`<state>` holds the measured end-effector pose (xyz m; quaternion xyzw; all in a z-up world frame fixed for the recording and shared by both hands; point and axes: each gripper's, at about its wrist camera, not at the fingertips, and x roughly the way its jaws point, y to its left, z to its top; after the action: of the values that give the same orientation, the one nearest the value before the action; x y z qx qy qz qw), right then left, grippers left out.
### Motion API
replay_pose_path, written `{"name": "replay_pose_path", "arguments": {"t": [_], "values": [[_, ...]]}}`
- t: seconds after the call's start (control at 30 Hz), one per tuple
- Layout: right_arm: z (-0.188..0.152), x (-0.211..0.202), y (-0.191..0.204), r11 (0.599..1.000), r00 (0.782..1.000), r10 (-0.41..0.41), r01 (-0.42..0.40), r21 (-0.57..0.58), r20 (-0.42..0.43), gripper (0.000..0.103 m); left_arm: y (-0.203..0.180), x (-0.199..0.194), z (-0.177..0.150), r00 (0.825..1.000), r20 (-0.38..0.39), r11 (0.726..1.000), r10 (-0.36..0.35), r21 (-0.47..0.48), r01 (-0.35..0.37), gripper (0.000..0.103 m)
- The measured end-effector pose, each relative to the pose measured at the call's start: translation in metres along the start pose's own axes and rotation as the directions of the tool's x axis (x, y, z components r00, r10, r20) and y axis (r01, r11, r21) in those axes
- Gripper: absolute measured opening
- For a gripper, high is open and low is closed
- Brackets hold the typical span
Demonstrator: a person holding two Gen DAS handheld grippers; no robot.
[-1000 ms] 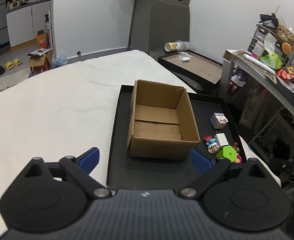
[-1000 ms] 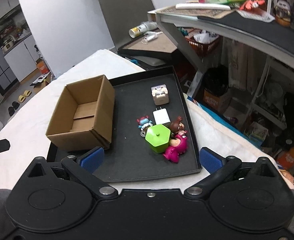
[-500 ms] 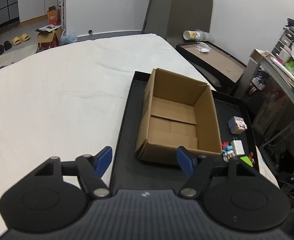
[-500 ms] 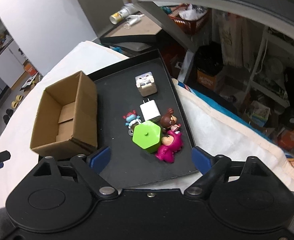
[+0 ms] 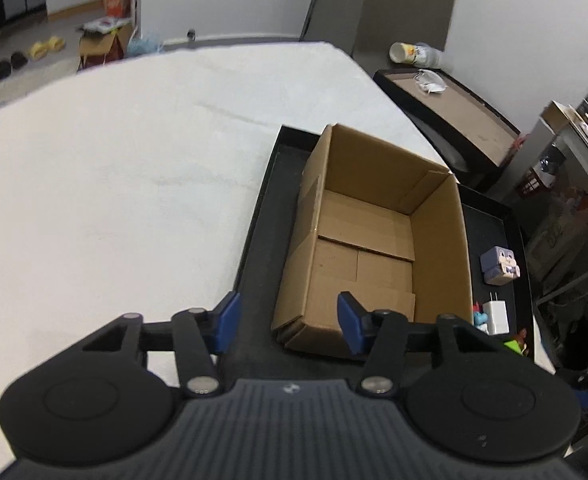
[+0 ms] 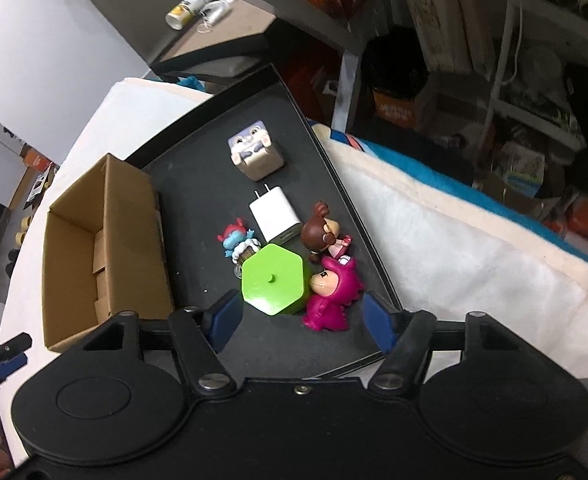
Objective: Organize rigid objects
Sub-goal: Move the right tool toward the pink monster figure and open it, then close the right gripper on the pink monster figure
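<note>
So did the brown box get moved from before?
No. The cardboard box sits in the same left part of the black tray, as far from the white charger as before; only the cameras moved.

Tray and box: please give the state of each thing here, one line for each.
cardboard box: open, empty, upright on tray
black tray: holds box and toys
white charger: lying flat
green hexagon box: lid on
pink figure: lying down
left gripper: closing, nothing held
right gripper: closing, nothing held
</note>
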<state>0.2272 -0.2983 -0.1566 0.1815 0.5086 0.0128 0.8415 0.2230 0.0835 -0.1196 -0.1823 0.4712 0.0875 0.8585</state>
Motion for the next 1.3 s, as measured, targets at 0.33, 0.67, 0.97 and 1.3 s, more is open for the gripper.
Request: {"name": "replay_pose_path", "arguments": {"t": [0.33,0.67,0.97,1.3], "values": [[0.013,0.029,-0.02,0.994,0.996,-0.016,0.025,0.109,-0.09,0.056,-0.001,0.03,0.005,0.999,-0.049,1.0,-0.015,-0.021,0.014,0.029],[0.017,0.056,-0.039,0.973,0.991,-0.001,0.031,0.228,-0.13,0.047,0.003,0.053,0.008,0.995,-0.093,0.999,-0.022,-0.051,0.017,0.021],[0.015,0.071,-0.042,0.969,0.99,0.004,0.03,0.244,-0.138,0.047,0.002,0.055,0.006,0.995,-0.086,0.999,-0.042,0.008,0.043,0.013],[0.011,0.08,-0.042,0.968,0.989,0.016,0.021,0.252,-0.144,0.048,0.011,0.048,-0.004,0.996,-0.068,0.998,-0.058,0.015,0.059,0.013]]}}
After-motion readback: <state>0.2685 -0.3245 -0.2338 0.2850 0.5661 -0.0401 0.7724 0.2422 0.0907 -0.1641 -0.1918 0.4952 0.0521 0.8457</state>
